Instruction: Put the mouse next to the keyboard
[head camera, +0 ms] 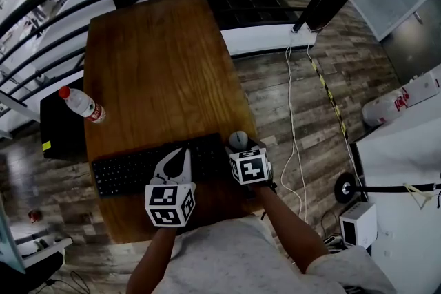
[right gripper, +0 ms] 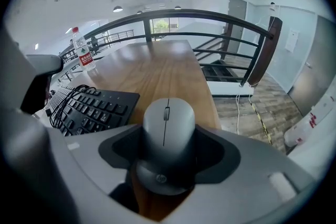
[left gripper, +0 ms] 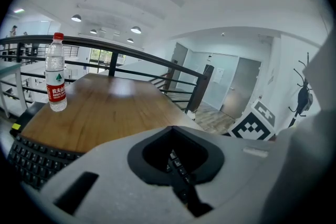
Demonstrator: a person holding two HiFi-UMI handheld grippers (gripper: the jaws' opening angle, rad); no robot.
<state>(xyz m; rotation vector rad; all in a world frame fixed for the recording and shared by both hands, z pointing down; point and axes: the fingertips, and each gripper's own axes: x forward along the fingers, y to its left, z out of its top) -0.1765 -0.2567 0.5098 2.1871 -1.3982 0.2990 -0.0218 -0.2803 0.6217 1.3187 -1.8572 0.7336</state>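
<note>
Head view: keyboard (head camera: 131, 169) lies across the near end of the tabletop (head camera: 158, 58), bottle (head camera: 81, 104) well apart at the left edge. Left gripper (head camera: 180, 156) hangs over the keyboard's right half. Right gripper (head camera: 242, 149) is at the keyboard's right end, with the mouse (head camera: 238, 140) at its tips, just beside the keyboard. Left gripper view: jaws together, nothing between them; only keys show through the gap. Right gripper view: jaws closed on the rear sides of the mouse (right gripper: 165, 134). The mouse appears to rest on the wood, keyboard (right gripper: 97, 107) just to its left, tabletop edge near on its right. Judgement: placing step, nearly done, the mouse looks to be where the task wants it. Next move calls for opening the right jaws without nudging the mouse toward the edge, then drawing straight back.
</note>
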